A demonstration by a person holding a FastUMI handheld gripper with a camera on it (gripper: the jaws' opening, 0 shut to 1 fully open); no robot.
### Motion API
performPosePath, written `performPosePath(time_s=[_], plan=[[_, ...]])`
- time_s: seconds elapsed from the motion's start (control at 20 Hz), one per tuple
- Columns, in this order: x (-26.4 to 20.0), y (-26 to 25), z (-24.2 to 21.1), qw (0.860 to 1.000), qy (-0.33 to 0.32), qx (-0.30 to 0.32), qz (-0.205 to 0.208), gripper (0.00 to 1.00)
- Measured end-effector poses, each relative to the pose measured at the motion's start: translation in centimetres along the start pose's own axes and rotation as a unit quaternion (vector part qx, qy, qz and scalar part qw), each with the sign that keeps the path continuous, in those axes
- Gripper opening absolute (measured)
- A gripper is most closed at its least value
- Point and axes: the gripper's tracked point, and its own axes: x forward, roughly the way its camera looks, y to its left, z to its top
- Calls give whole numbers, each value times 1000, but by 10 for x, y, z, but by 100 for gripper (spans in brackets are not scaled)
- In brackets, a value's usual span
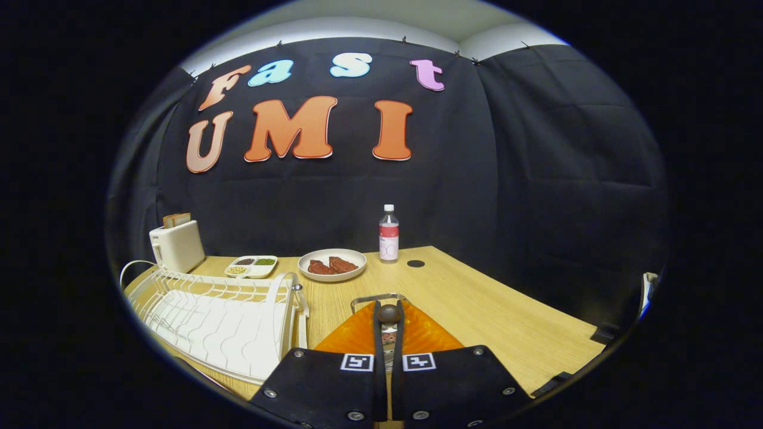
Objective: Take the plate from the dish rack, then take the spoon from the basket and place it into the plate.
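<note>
My gripper [388, 322] has its two fingers almost together, pressed on a thin handle in the narrow gap between them. It looks like the spoon [378, 297], whose shiny curved end juts out just ahead of the fingertips. Under and around the fingers lies the orange ribbed plate [424, 335], flat on the wooden table [512, 322], spreading to both sides of them. The white wire dish rack [217, 319] stands to the left of the fingers with nothing in its slots. How high the spoon hangs over the plate I cannot tell.
Beyond the plate sit a white dish of dark red food [332, 264], a water bottle [388, 233] and a small divided tray [251, 266]. A white toaster [176, 245] with bread stands behind the rack. The table's right edge runs close by.
</note>
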Motion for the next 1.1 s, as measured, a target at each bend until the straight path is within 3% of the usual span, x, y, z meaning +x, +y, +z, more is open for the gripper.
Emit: performPosePath(time_s=[0.35, 0.65, 1.1], plan=[[-52, 0, 51, 999, -32, -4, 25, 3], [-127, 13, 90, 995, -66, -6, 74, 3], [-226, 82, 63, 979, -58, -1, 198, 3]])
